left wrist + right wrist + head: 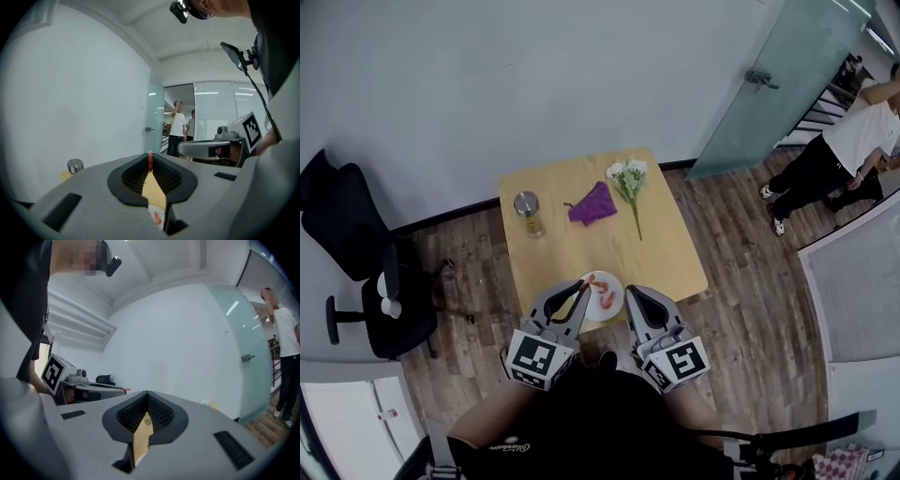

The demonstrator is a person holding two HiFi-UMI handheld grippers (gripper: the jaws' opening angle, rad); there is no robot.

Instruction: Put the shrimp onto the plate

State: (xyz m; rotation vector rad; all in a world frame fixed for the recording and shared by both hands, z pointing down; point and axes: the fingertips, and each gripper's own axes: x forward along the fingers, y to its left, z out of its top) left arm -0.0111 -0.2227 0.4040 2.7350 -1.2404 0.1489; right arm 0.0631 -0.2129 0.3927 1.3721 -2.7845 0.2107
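the left hand-held gripper (581,285) is clenched on a small pink-orange shrimp (150,161), pinched only at the very tips. it hangs over the 9 o'clock rim of the round white plate (617,292), which sits at the 6 o'clock edge of the square light wooden counter (666,244) and already carries another shrimp (605,298). the right hand-held gripper (630,296) is clenched on nothing at the plate's 3 o'clock. so thin a pinch could slip. letting go this near the rim could drop the shrimp onto the counter or the floor (741,309), and a nudge could tip the plate off the edge.

Head view looks steeply down over the counter (666,246); both gripper views look level along their jaws; all show the glass door (778,84).
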